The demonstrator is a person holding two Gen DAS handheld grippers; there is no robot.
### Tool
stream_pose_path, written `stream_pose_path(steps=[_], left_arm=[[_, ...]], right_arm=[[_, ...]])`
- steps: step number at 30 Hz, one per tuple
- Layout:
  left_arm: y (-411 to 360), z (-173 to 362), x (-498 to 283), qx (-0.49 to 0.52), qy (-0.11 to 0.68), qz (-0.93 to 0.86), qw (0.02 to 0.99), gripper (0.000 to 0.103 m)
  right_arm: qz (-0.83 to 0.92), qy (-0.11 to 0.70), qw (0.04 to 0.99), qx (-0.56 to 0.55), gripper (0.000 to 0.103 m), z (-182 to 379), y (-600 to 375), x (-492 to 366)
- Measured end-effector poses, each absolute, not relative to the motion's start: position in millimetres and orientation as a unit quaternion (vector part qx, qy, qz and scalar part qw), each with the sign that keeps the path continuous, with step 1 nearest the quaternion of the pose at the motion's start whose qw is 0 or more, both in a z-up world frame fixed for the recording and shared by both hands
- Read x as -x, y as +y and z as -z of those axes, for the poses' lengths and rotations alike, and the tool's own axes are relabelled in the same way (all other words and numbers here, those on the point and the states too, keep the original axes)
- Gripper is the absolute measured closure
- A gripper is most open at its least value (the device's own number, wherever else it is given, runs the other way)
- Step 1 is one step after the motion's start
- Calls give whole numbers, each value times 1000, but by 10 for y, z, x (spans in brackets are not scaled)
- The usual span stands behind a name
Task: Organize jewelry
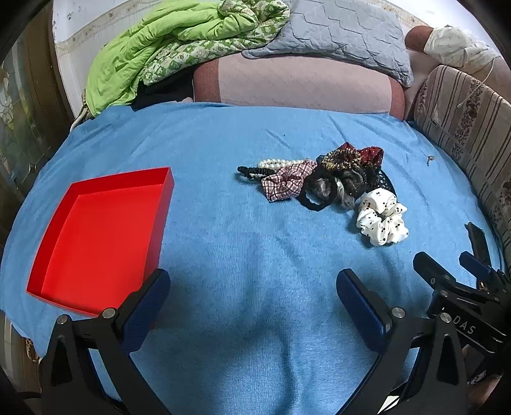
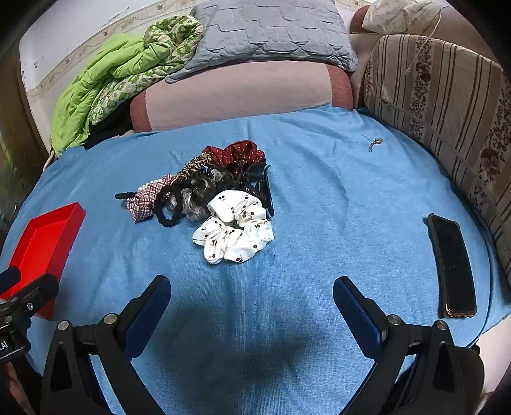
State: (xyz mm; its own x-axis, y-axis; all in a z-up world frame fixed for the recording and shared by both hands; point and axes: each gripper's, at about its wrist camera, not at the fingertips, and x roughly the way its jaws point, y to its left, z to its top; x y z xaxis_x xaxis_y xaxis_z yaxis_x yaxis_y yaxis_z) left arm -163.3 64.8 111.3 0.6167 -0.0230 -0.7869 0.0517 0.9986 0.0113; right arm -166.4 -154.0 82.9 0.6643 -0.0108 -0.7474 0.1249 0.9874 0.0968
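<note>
A pile of hair accessories lies on the blue cloth (image 1: 242, 242): a white cherry-print scrunchie (image 1: 381, 217) (image 2: 234, 226), a black hair tie (image 1: 317, 193) (image 2: 168, 206), a plaid bow (image 1: 284, 183) (image 2: 145, 199), a pearl string (image 1: 278, 163), a leopard scrunchie (image 1: 341, 159) and a dark red dotted scrunchie (image 2: 238, 154). An empty red tray (image 1: 102, 236) (image 2: 44, 245) sits to the left. My left gripper (image 1: 252, 297) is open and empty, near the tray's corner. My right gripper (image 2: 252, 303) is open and empty, in front of the white scrunchie; it also shows in the left wrist view (image 1: 447, 265).
A black phone (image 2: 452, 265) lies at the cloth's right edge. A small metal piece (image 2: 375, 142) (image 1: 429, 158) lies alone at the back right. A pink bolster (image 1: 293, 84), grey pillow (image 2: 271, 28), green quilt (image 1: 153, 44) and striped cushion (image 2: 447, 95) border the cloth.
</note>
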Motion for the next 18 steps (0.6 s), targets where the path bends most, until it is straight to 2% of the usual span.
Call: stream_pose_path(steps=[11,16,18], left_arm=[[844,-1033,1401,4,446,14,895,0],[923,-968,1117,23,469,38,882,29],[928,-927,977,36,476,46,878,30]], right_arm=[[27,414,906,-82,1,-725,-1611,1575],[10,418,904,-93,7,-673,-1655,1455],[-1,422,902,-97,12,-642,-1659,1374]])
